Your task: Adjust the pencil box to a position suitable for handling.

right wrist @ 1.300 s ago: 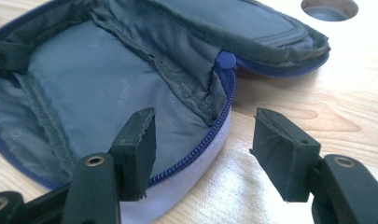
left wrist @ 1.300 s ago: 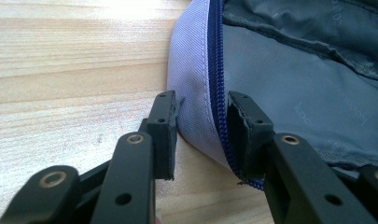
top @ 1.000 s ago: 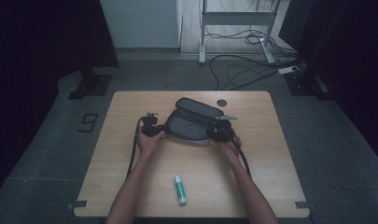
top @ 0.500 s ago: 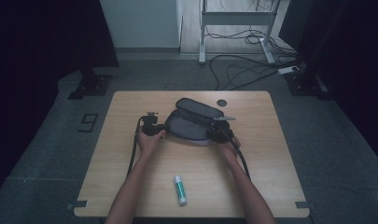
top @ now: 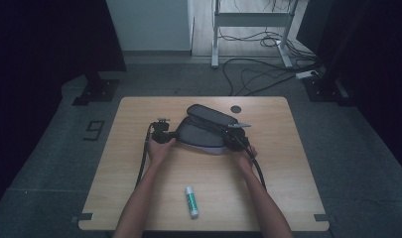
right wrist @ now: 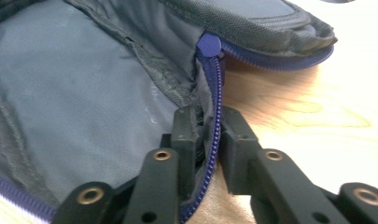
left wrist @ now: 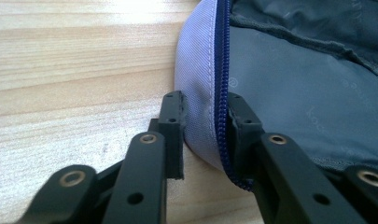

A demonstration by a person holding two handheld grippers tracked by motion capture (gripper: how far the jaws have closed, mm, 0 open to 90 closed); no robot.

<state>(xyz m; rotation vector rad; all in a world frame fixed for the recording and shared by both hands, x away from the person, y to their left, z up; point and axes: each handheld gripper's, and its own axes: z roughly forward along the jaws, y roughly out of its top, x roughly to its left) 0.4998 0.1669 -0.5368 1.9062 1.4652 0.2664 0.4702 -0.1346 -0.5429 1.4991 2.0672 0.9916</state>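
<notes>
Left gripper point(left wrist: 205, 133) pinches pouch point(top: 203, 133); glue stick point(top: 191, 201) lies near.

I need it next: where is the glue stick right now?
High view: the glue stick lies on the table near its front edge, between the person's forearms, well short of the open pouch.

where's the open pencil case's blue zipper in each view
High view: the pencil case lies centre table; its zipper runs along the open rim, too small to trace.
Left gripper view: blue zipper runs top to bottom, just right of centre.
Right gripper view: zipper runs up the centre.
Shared landmark: the case's grey lining.
</notes>
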